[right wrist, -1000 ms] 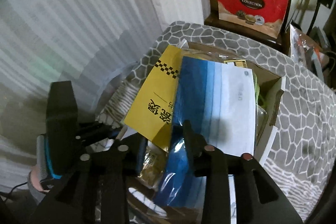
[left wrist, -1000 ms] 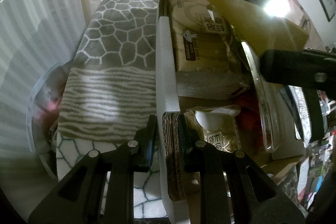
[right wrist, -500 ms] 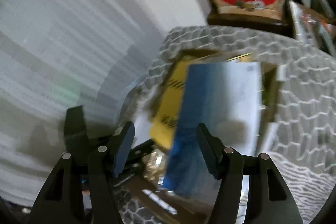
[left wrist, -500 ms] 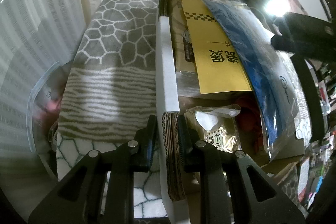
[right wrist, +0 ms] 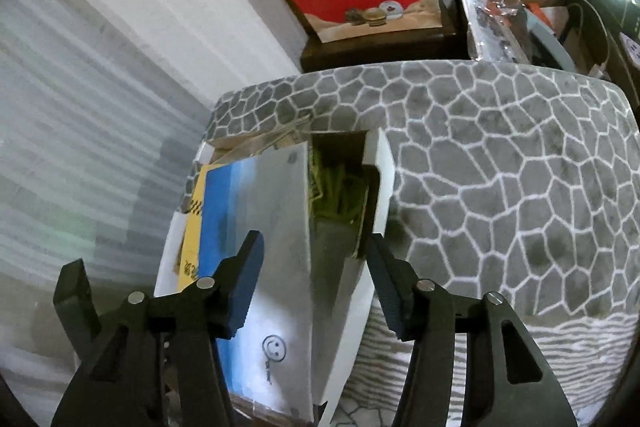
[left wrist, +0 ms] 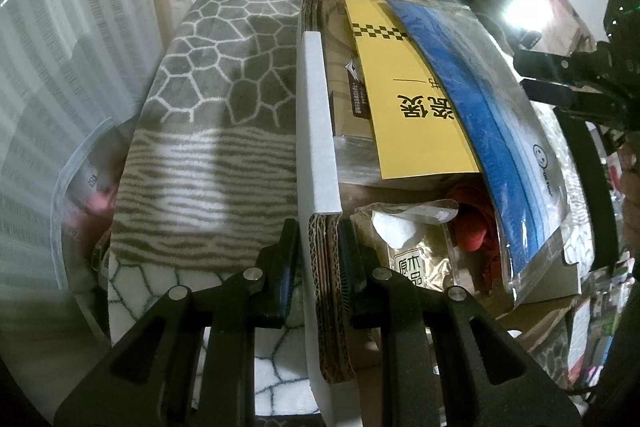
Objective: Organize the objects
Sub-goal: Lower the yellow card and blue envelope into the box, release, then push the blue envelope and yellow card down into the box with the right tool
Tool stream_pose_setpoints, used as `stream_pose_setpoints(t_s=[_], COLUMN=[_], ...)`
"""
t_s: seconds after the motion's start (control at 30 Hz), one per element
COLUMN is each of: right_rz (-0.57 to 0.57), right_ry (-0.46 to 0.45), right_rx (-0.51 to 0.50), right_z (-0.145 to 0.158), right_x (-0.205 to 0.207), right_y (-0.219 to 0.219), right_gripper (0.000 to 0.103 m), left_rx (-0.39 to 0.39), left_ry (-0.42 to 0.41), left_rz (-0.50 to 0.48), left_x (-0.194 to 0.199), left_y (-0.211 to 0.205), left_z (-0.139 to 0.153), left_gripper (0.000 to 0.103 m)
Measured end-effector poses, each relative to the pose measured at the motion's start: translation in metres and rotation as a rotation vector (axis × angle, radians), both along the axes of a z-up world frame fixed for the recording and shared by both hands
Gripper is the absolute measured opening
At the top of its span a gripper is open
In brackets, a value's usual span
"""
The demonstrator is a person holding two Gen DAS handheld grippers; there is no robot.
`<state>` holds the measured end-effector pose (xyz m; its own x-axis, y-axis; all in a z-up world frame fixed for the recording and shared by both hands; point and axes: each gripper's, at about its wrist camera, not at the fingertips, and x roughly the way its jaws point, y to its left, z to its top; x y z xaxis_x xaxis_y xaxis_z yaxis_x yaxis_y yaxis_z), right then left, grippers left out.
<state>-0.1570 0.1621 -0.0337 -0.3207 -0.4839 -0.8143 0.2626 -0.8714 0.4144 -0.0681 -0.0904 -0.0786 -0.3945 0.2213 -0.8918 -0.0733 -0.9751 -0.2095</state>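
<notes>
Filling up, the cardboard box is sitting on the patterned blanket, its near left wall being pinched between the left tongs, which are pressing hard on the corrugated edge. Inside, the blue-and-white packet is lying on top with the yellow envelope tucked under it to its left, a tissue pack and something red showing nearer. The right tongs are hovering over the packet's near end, their jaws narrowing on nothing. Most things seem to be packed already; whether more is waiting outside, possibly right of the box, is unclear.
</notes>
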Motion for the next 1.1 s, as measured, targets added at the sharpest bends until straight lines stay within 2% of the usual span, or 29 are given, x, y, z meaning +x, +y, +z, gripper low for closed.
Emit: stream_pose_setpoints(t_s=[0.37,0.53,0.67,0.7,0.77,0.93,1.0,1.1], right_rz=[0.016,0.053,0.073,0.083,0.117,0.215,0.204,0.147], right_ry=[0.079,0.03,0.047,0.047,-0.026,-0.055,-0.04,0.036], right_rx=[0.064,0.119,0.162,0.156,0.109,0.118,0.156,0.209], right_z=[0.015,0.002,0.002,0.004,0.001,-0.001,0.0,0.011], right_x=[0.013,-0.001,0.005,0.009,0.016,0.039,0.045,0.043], right_y=[-0.009,-0.028,-0.036,-0.036,-0.038,-0.051,-0.05,-0.042], right_gripper=[0.051,0.051,0.051,0.05,0.05,0.048,0.048,0.048], left_rx=[-0.008,0.0,0.001,0.002,0.0,0.001,0.0,-0.006], left_ry=[0.0,-0.002,-0.001,-0.001,-0.001,0.001,-0.001,0.001], left_rz=[0.0,0.002,0.001,0.001,0.001,0.001,0.001,0.0], left_x=[0.002,0.003,0.003,0.002,0.002,0.004,0.004,0.004], left_y=[0.002,0.002,0.003,0.003,0.003,0.004,0.005,0.004], left_z=[0.0,0.0,0.0,0.0,0.0,0.001,0.001,0.001], left_gripper=[0.017,0.017,0.017,0.017,0.017,0.017,0.017,0.017])
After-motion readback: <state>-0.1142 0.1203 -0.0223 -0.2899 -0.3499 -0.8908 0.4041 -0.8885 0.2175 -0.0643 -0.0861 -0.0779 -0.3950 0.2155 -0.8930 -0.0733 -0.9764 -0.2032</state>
